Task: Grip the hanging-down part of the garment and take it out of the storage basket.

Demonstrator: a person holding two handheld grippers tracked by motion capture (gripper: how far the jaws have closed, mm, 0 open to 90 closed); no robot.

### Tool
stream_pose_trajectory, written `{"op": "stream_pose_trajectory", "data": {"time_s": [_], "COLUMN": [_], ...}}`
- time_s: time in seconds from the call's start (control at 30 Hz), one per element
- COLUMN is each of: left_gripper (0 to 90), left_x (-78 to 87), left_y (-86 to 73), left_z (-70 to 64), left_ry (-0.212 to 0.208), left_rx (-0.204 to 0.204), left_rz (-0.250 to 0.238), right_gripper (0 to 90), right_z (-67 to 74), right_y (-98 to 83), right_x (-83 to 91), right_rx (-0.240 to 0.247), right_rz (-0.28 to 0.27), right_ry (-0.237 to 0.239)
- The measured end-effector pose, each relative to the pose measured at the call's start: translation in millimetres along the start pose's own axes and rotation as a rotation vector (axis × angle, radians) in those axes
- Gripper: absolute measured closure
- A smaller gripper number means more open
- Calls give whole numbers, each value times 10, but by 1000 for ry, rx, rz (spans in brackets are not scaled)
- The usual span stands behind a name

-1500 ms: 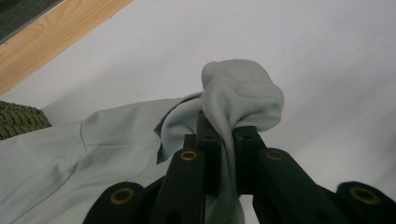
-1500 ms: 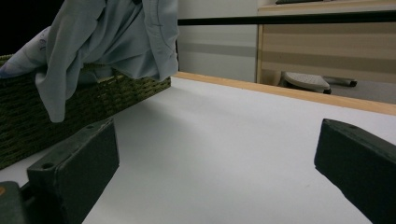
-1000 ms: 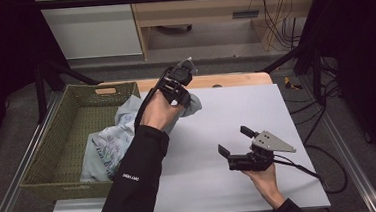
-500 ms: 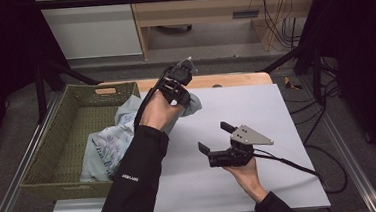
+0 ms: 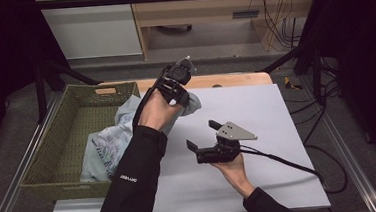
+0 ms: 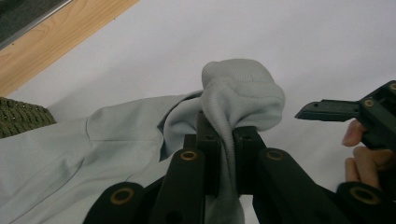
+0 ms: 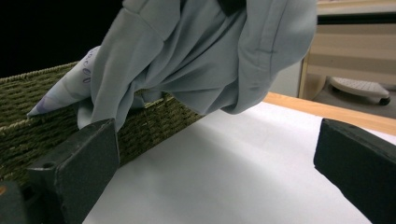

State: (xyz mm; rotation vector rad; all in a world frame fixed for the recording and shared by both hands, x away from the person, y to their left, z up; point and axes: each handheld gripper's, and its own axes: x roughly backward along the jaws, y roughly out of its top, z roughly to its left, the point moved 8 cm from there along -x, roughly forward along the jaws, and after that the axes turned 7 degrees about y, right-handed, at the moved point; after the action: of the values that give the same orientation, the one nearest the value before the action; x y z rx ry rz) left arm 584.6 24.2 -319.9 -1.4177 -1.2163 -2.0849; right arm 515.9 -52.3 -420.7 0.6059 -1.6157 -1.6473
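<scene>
We see 1 pale grey garment (image 5: pixel 128 135), and our left gripper (image 5: pixel 178 81) has its jaws clamped tight on a bunched fold of it, held up above the far left part of the white bench (image 5: pixel 257 116). From that pinch the cloth hangs down and trails over the right rim of the 1 green woven basket (image 5: pixel 58 145), with the printed part lying inside it. The basket sits against the bench's left edge.

Our right gripper (image 5: pixel 204 135) is level over the middle of the bench, its 2 jaws spread wide with nothing between them, pointing toward the hanging cloth and the basket wall; it is near the garment but apart from it. In the right gripper view the cloth hangs above and between the 2 pads, clear of both.

The right half of the bench and its near edge lie bare, with the right gripper's cable (image 5: pixel 290 164) trailing off toward the right edge. A strip of wood (image 5: pixel 224 80) shows along the far edge.
</scene>
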Motion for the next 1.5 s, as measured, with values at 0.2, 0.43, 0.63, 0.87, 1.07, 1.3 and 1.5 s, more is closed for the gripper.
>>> {"op": "stream_pose_trajectory", "data": {"time_s": [0.2, 0.43, 0.63, 0.87, 1.07, 1.3, 1.5], "left_gripper": [834, 834, 834, 834, 834, 834, 834], "left_x": [11, 48, 45, 71, 146, 172, 181], "left_y": [5, 9, 6, 3, 5, -7, -15], "left_z": [0, 19, 11, 9, 39, 54, 53], "left_ry": [2, 7, 4, 8, 15, 12, 25], "left_rx": [1, -2, -8, -5, -8, -6, -18], "left_rz": [0, -5, -6, -3, -12, -14, -10], "right_gripper": [9, 13, 25, 32, 44, 75, 172], "right_z": [-29, -59, -122, -109, -84, -93, -82], "right_y": [-56, -56, -86, -89, -40, -42, -38], "right_x": [-118, -234, -381, -585, -720, -917, -1055], "right_rx": [11, 14, 11, 20, 27, 44, 50], "right_rz": [22, 24, 25, 24, 26, 38, 22], "right_ry": [-11, -19, -25, -12, -16, -7, -23]}}
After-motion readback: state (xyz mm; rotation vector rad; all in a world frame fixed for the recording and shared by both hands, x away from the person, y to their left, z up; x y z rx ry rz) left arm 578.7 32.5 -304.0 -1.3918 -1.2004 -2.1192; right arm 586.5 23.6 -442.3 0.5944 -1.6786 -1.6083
